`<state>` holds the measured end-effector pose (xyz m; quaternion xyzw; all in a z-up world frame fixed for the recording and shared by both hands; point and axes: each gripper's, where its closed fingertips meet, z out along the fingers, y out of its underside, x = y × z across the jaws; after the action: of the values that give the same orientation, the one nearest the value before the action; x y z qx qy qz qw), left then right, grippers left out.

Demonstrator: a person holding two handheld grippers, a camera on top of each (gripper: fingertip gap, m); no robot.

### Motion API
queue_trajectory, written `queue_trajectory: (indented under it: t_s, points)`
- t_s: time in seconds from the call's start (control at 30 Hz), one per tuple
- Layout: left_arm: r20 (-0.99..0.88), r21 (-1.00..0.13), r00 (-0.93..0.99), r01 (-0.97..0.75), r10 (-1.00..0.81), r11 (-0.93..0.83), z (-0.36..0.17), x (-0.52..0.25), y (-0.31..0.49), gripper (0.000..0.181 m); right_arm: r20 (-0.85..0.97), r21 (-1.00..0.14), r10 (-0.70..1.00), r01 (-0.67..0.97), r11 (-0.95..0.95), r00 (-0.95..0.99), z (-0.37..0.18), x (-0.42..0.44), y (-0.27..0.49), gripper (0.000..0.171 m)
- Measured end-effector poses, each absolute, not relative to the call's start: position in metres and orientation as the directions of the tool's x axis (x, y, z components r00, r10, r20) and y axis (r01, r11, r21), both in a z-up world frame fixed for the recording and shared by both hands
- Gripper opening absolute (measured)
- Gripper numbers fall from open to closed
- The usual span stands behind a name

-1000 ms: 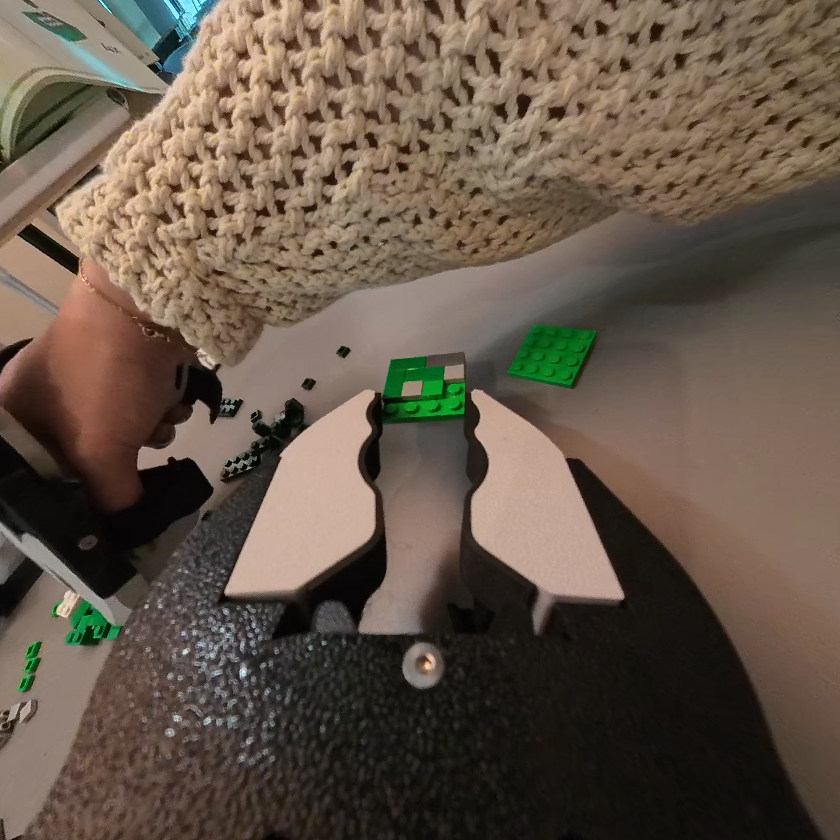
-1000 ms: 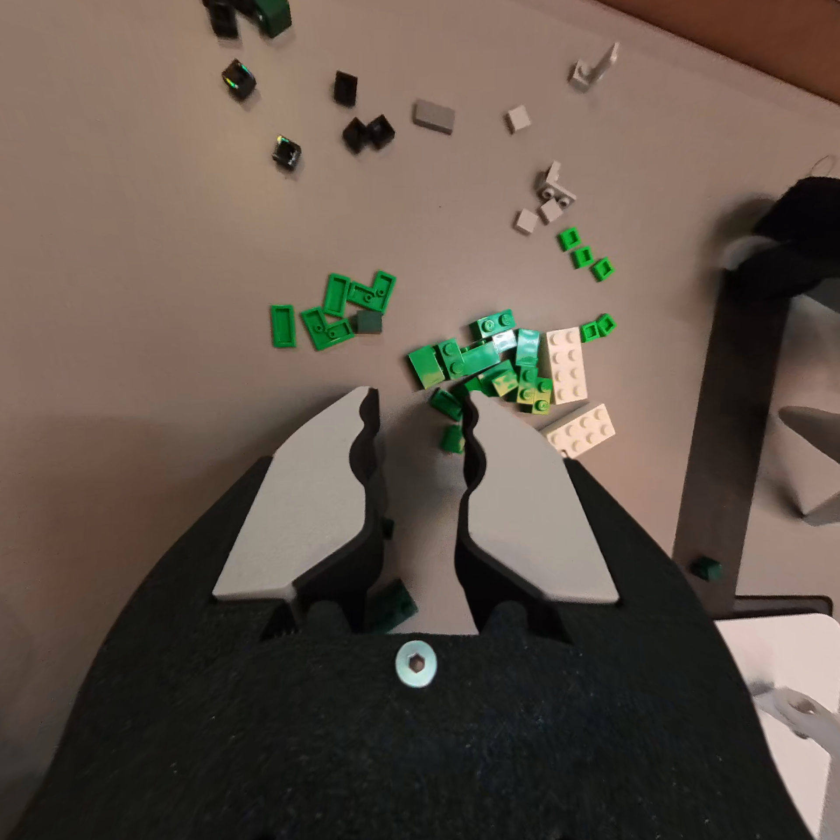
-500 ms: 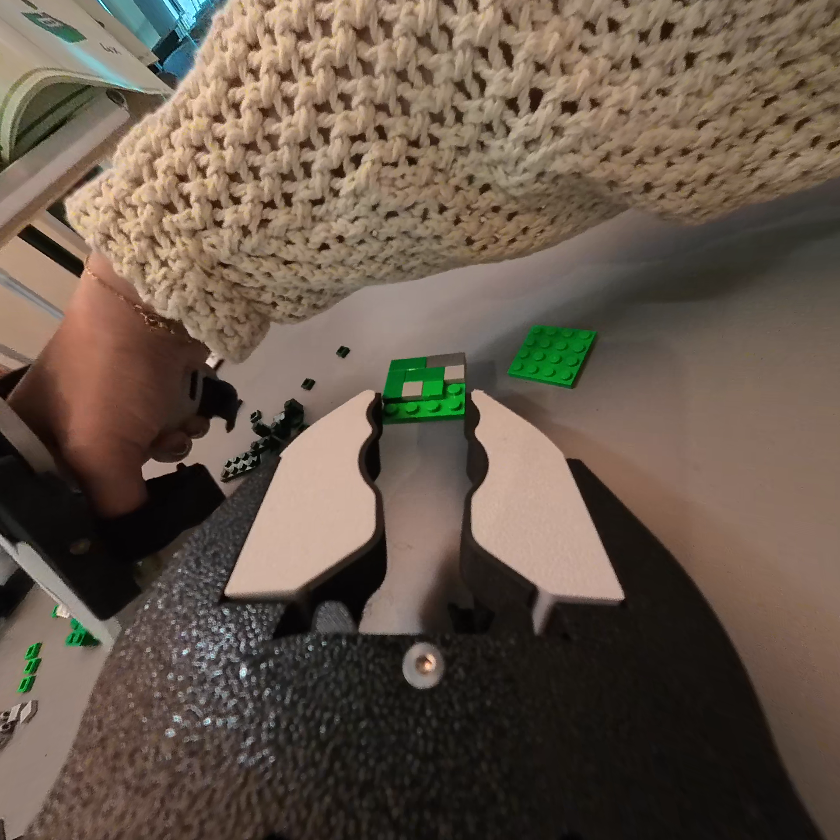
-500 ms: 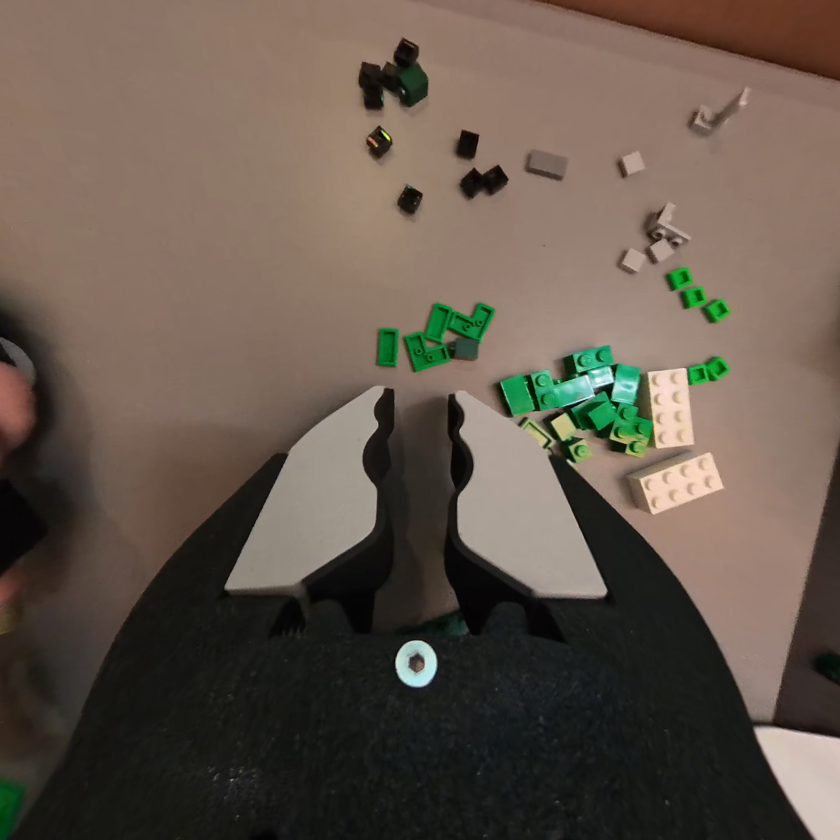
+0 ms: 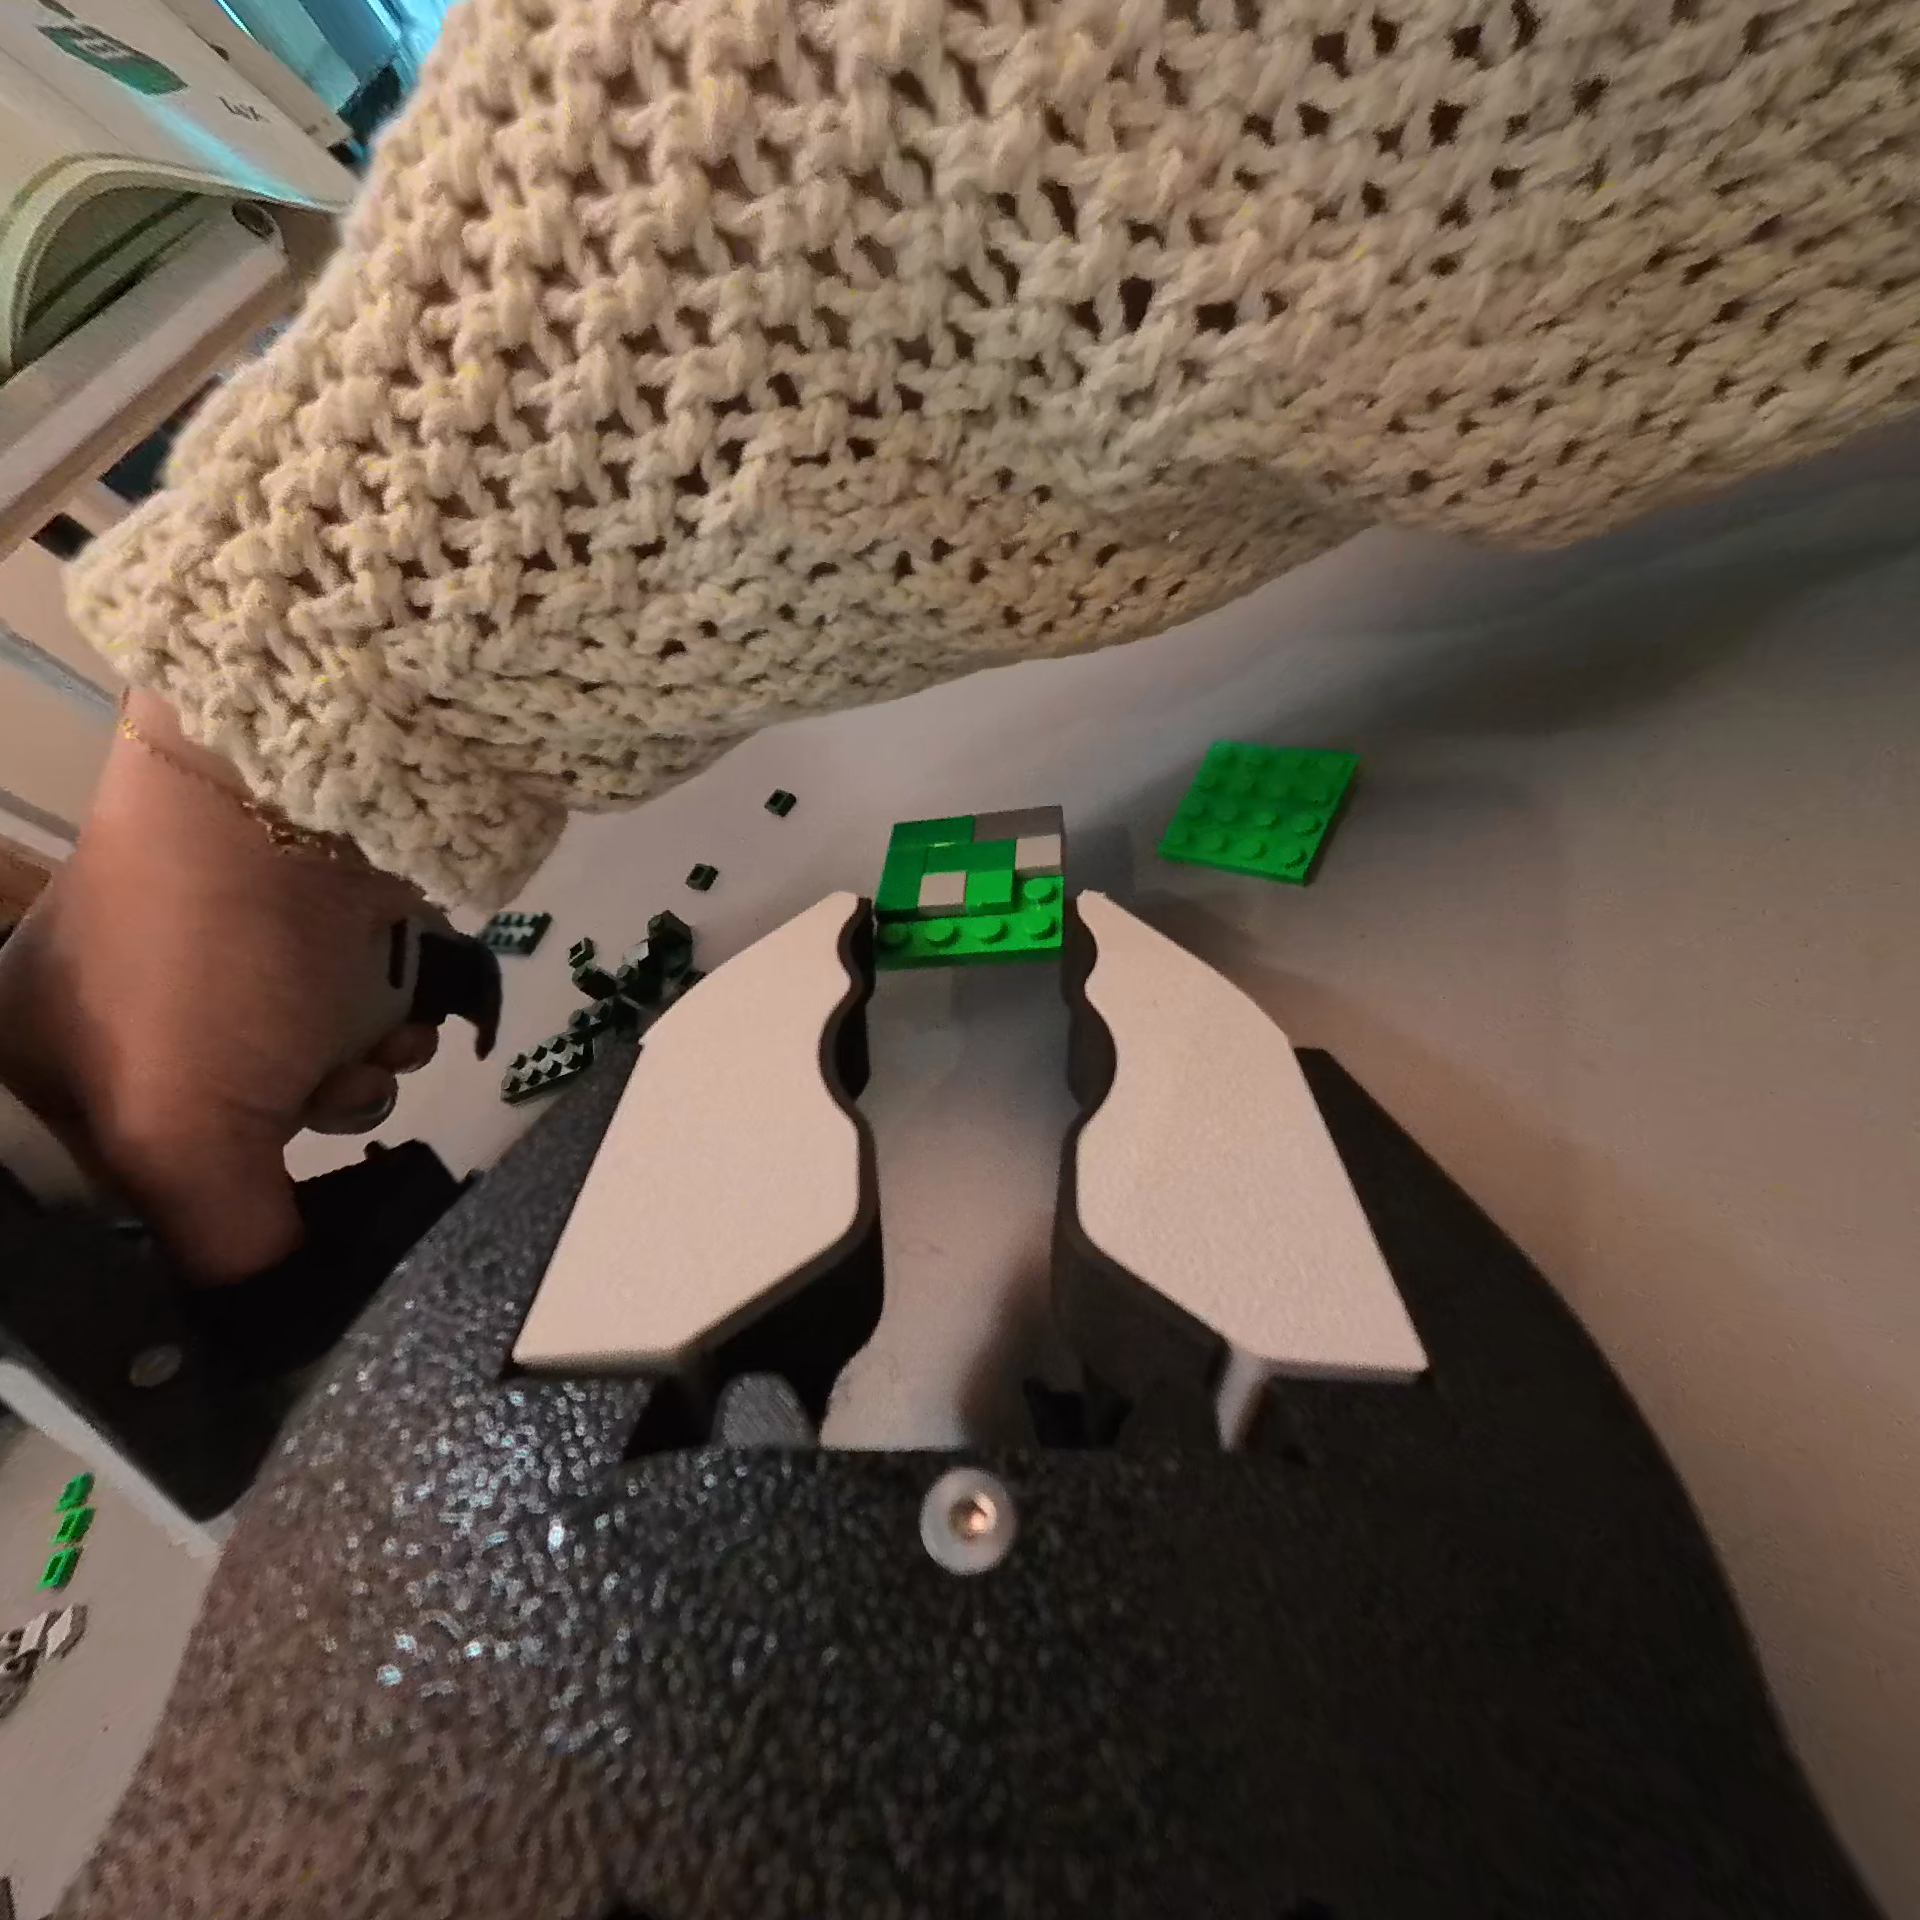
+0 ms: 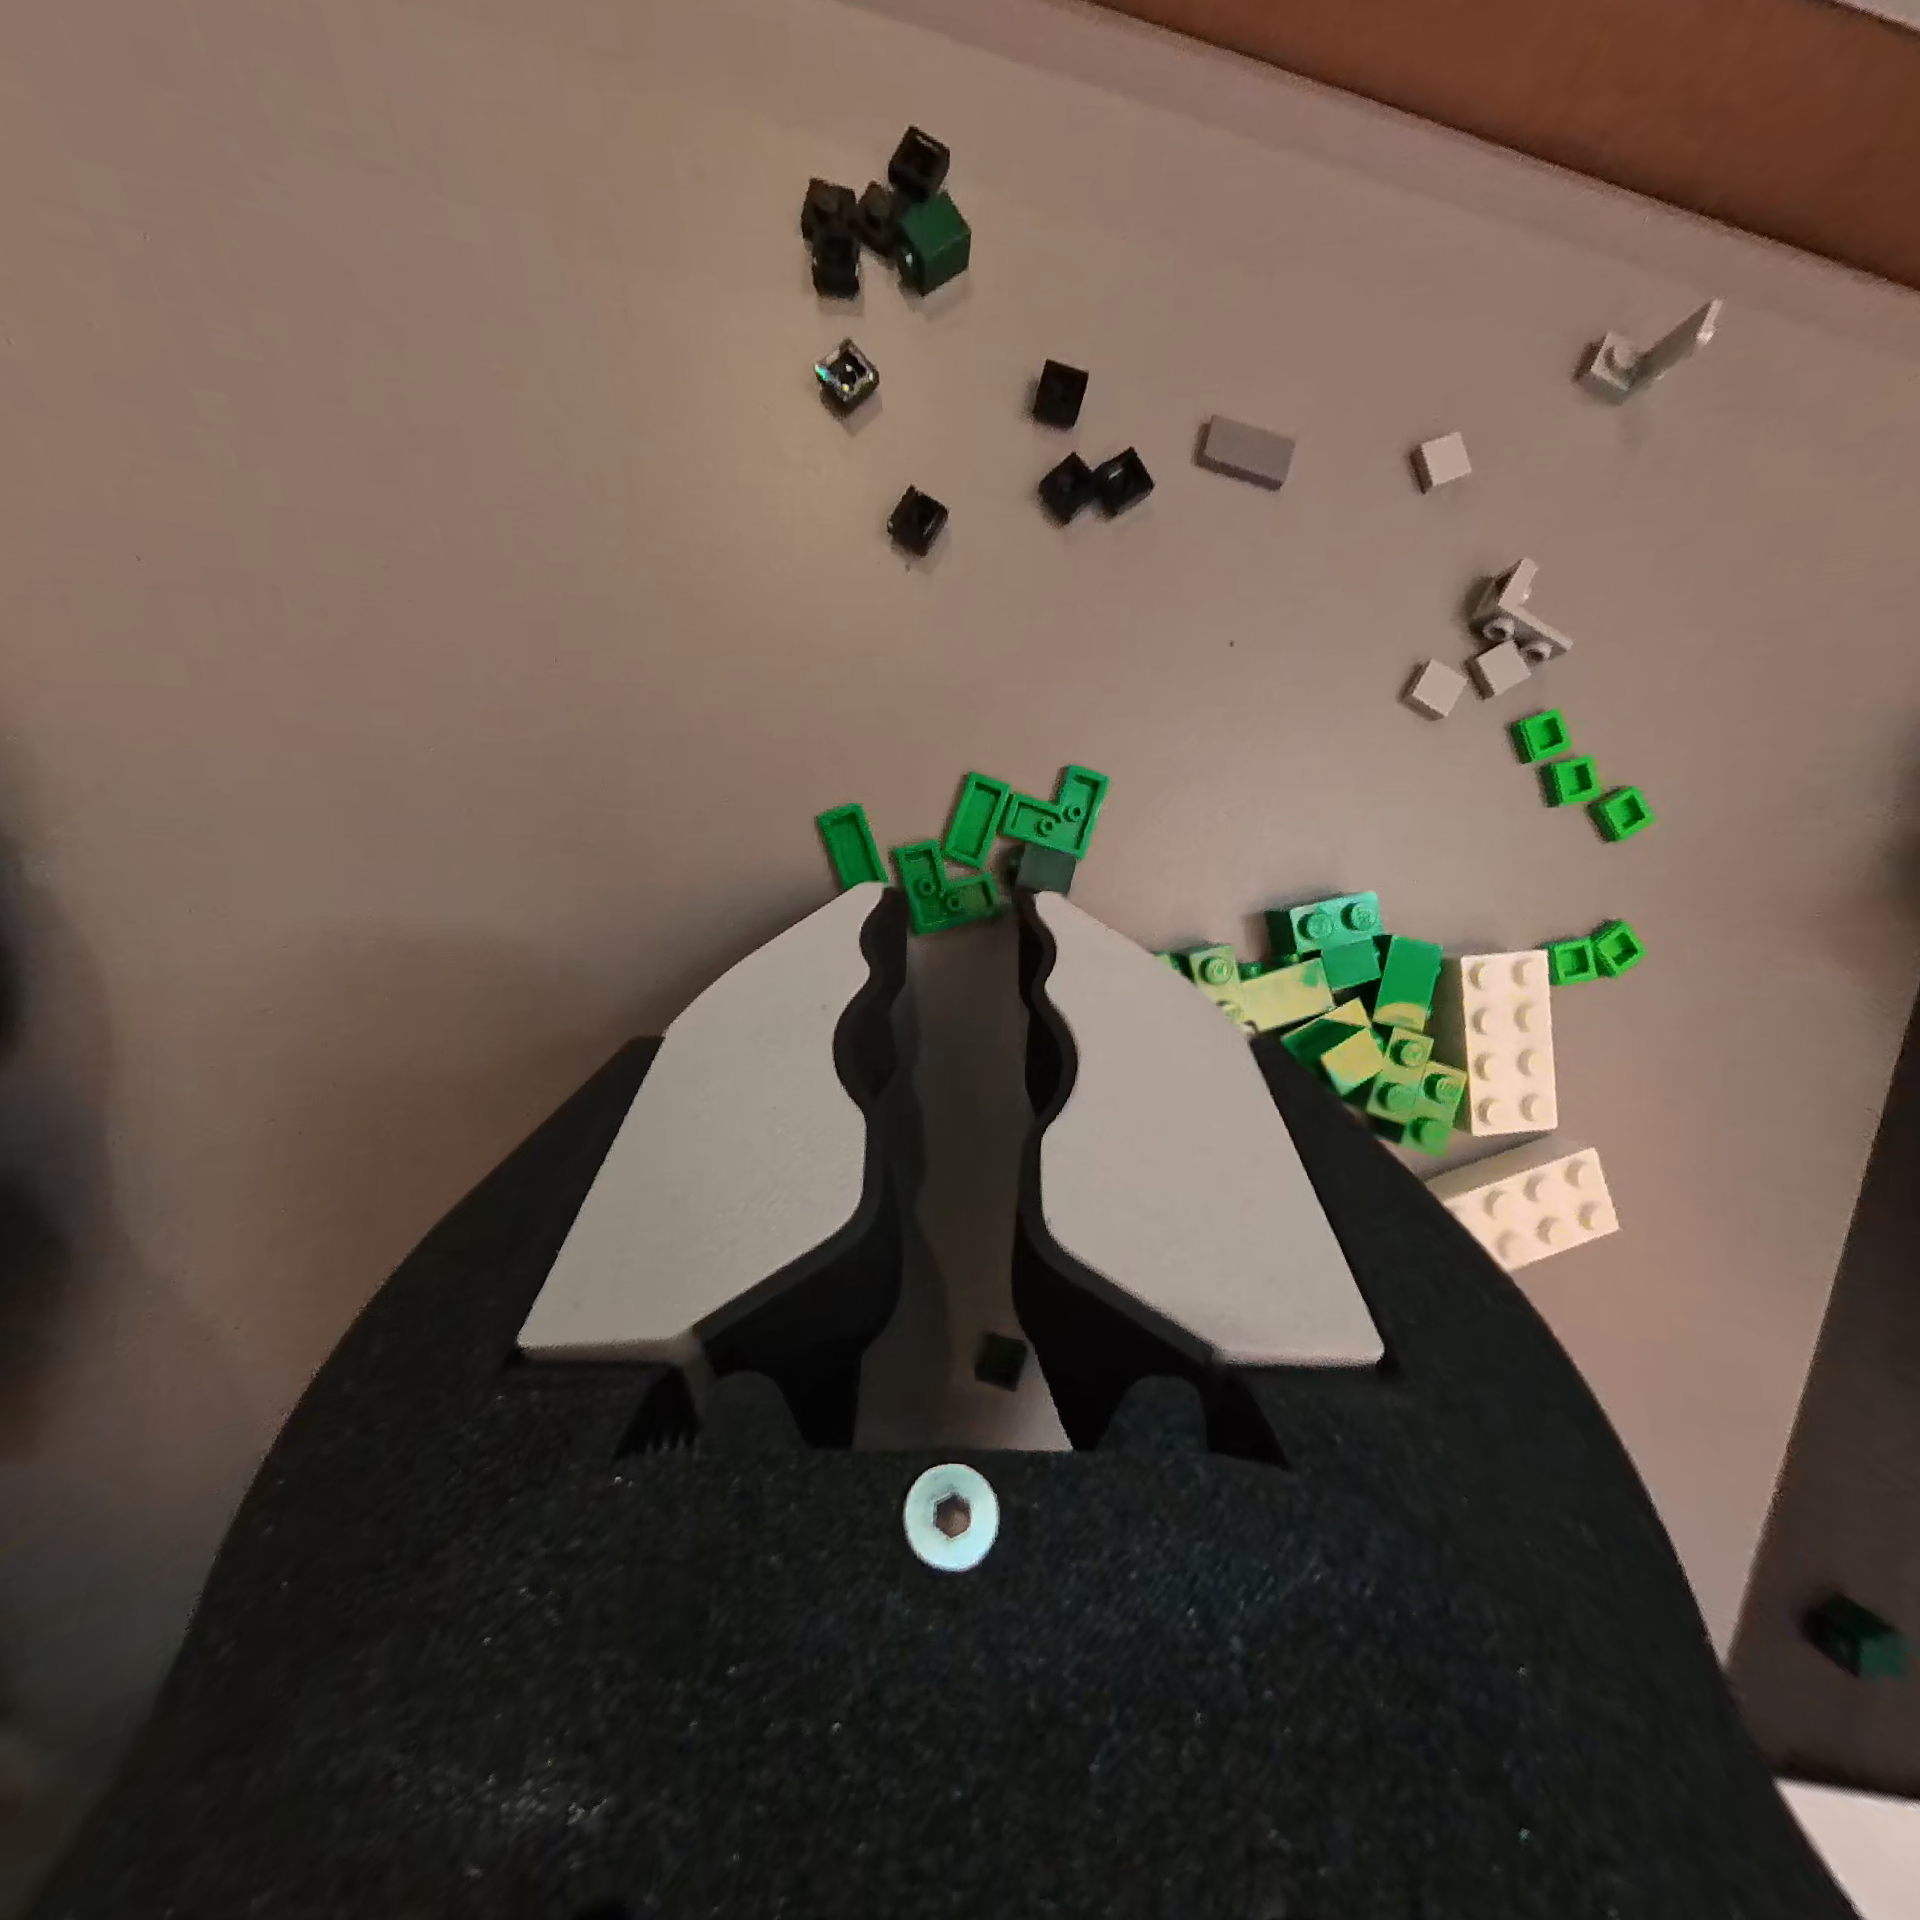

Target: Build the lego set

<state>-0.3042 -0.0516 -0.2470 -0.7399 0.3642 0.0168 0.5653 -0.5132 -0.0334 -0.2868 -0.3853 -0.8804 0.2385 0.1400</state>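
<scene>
A small build (image 5: 987, 862), a green plate topped with green, grey and white tiles, sits between the fingertips of my left gripper (image 5: 975, 912), which is shut on its sides at table level. A loose green square plate (image 5: 1259, 810) lies to its right. My right gripper (image 6: 954, 899) hovers over the table with the jaws narrowly open and empty. Its tips are just above a cluster of flat green pieces (image 6: 982, 821). A pile of green bricks (image 6: 1351, 1008) and two white bricks (image 6: 1507, 1055) lie to its right.
A knit sleeve (image 5: 935, 364) and a hand (image 5: 187, 1018) on the other gripper's handle cross the left wrist view. Dark pieces (image 5: 613, 997) lie left of the build. Black cubes (image 6: 1060, 395), a dark green brick (image 6: 933, 244) and grey pieces (image 6: 1245, 452) lie farther off. The table edge (image 6: 1558, 135) is at the top right. About 20 cm separates my left fingertips from my right. The dark green brick (image 6: 933, 244) lies some 11 cm from my right tips, 30 cm from my left tips.
My right gripper has shifted left from the green brick pile to the flat green pieces, and its jaws have narrowed. The left gripper and the build have not moved.
</scene>
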Motion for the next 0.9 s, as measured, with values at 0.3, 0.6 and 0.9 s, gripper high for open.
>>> queue_trajectory:
  t_s: [0.3, 0.6, 0.9]
  points:
    - [-0.436, -0.825, 0.734, -0.557, -0.521, -0.095, -0.247, -0.304, -0.051, 0.035, 0.041, -0.479, 0.705, 0.605, 0.636, -0.708, -0.288, -0.515, -0.038, 0.016]
    - [-0.436, -0.826, 0.735, -0.555, -0.52, -0.092, -0.247, -0.304, -0.051, 0.035, 0.082, -0.474, 0.689, 0.58, 0.662, -0.72, -0.287, -0.511, -0.037, 0.016]
    - [-0.427, -0.833, 0.741, -0.545, -0.519, -0.092, -0.245, -0.304, -0.051, 0.035, 0.203, -0.594, 0.763, 0.542, 0.594, -0.613, -0.241, -0.446, -0.017, 0.015]
